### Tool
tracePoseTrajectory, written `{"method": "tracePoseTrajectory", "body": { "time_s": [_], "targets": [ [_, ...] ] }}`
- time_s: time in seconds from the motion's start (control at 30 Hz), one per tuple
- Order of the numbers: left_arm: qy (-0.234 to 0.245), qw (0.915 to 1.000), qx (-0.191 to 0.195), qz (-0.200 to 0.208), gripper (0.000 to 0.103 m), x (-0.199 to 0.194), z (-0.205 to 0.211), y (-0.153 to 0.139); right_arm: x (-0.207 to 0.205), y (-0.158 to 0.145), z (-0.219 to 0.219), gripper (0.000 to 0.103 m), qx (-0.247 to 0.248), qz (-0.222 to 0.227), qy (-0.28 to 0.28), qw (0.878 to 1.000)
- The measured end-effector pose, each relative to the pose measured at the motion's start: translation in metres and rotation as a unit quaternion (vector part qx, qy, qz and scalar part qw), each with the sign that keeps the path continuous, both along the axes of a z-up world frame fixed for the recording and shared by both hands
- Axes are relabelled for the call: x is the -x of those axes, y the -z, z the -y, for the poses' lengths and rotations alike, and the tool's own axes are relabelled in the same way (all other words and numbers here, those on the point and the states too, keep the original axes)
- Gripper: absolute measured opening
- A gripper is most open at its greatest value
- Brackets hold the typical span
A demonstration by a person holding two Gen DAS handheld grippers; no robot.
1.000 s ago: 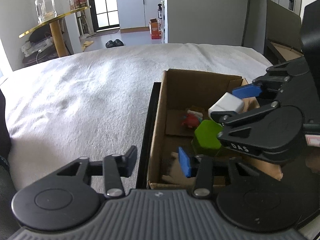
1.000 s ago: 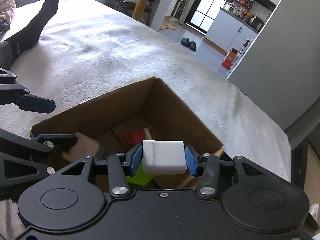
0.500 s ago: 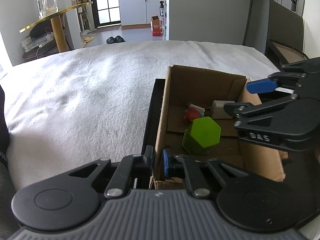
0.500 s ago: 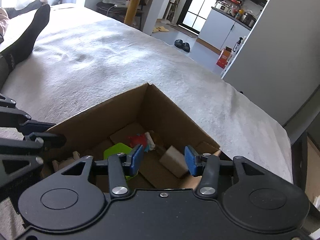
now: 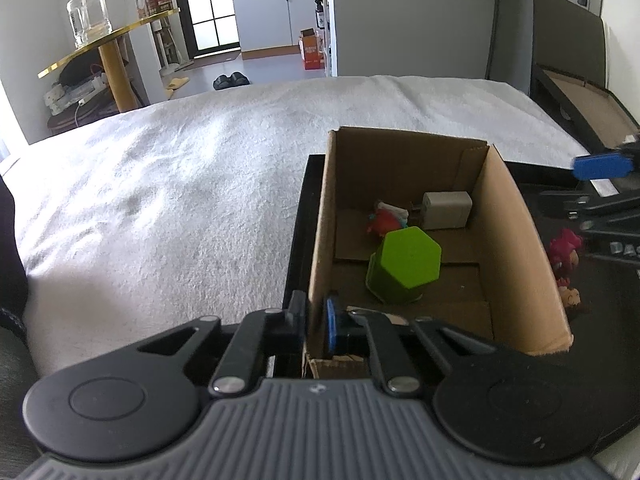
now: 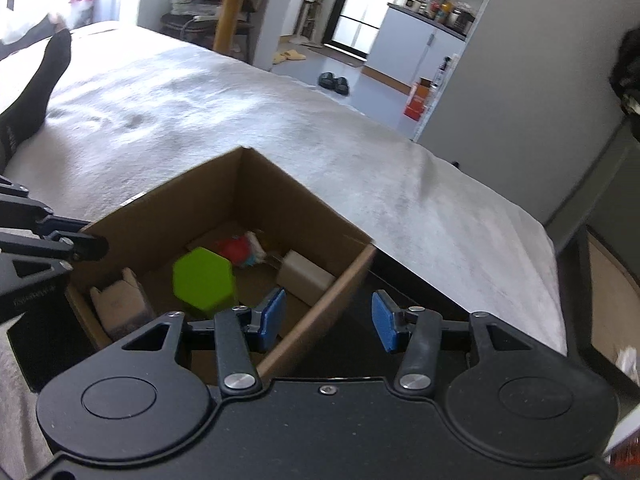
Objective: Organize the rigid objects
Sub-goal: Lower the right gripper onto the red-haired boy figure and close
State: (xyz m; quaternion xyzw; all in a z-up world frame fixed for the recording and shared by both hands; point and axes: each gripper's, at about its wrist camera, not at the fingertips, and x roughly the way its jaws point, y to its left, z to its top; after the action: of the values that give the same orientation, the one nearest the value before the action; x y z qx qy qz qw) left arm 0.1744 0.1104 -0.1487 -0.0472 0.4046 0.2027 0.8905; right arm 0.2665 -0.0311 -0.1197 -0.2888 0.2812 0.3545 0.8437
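A cardboard box point(image 5: 516, 240) point(image 6: 160, 216) stands on a black tray point(image 5: 298, 216) on the bed. In it lie a green hexagonal block point(image 5: 404, 266) point(image 6: 202, 280), a white charger point(image 5: 446, 210) point(image 6: 304, 276), a red toy point(image 5: 386, 220) point(image 6: 236, 250) and a small cardboard-coloured figure point(image 6: 118, 306). My left gripper point(image 5: 316, 320) is shut on the box's near left wall. My right gripper point(image 6: 328, 320) is open and empty, astride the box's right wall; it also shows in the left wrist view point(image 5: 600, 184).
A pink and red toy figure point(image 5: 564, 252) lies on the tray right of the box. White bedding point(image 5: 160, 200) spreads to the left and behind. A person's socked leg point(image 6: 28, 92) lies at the far left. A gold side table point(image 5: 108, 40) stands beyond the bed.
My right gripper let the white charger go into the box, opened wider and drew back to the right. My left gripper closed on the box's left wall.
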Motion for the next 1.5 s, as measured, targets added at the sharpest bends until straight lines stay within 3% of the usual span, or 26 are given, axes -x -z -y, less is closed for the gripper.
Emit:
{"method": "tracePoseTrajectory", "body": {
  "time_s": [0.2, 0.3, 0.37, 0.57, 0.8, 0.93, 1.27, 1.5],
  "targets": [
    [-0.002, 0.9998, -0.016, -0.011, 0.018, -0.005, 0.005, 0.002, -0.006, 0.001, 0.035, 0.048, -0.011, -0.010, 0.036, 0.999],
    [-0.001, 0.9997, -0.021, -0.016, 0.035, -0.007, 0.009, 0.003, -0.010, 0.005, 0.052, 0.049, -0.017, -0.021, 0.055, 0.998],
    [0.000, 0.9993, -0.033, -0.018, 0.053, -0.008, 0.013, 0.003, -0.011, 0.008, 0.061, 0.049, -0.019, -0.027, 0.065, 0.997],
    [0.006, 0.9983, -0.054, -0.024, 0.065, -0.013, 0.023, 0.004, -0.014, 0.021, 0.081, 0.051, -0.022, -0.045, 0.084, 0.995],
    [0.004, 0.9971, -0.072, -0.024, 0.071, -0.018, 0.029, 0.003, -0.017, 0.033, 0.093, 0.056, -0.036, -0.067, 0.099, 0.992],
    [0.001, 0.9966, -0.078, -0.027, 0.073, -0.020, 0.031, 0.005, -0.018, 0.039, 0.098, 0.068, -0.050, -0.076, 0.106, 0.990],
    [-0.001, 0.9945, -0.100, -0.031, 0.078, -0.025, 0.035, 0.008, -0.020, 0.062, 0.108, 0.082, -0.097, -0.124, 0.138, 0.978],
    [-0.005, 0.9943, -0.102, -0.031, 0.079, -0.025, 0.033, 0.010, -0.020, 0.079, 0.105, 0.083, -0.127, -0.157, 0.161, 0.966]
  ]
}}
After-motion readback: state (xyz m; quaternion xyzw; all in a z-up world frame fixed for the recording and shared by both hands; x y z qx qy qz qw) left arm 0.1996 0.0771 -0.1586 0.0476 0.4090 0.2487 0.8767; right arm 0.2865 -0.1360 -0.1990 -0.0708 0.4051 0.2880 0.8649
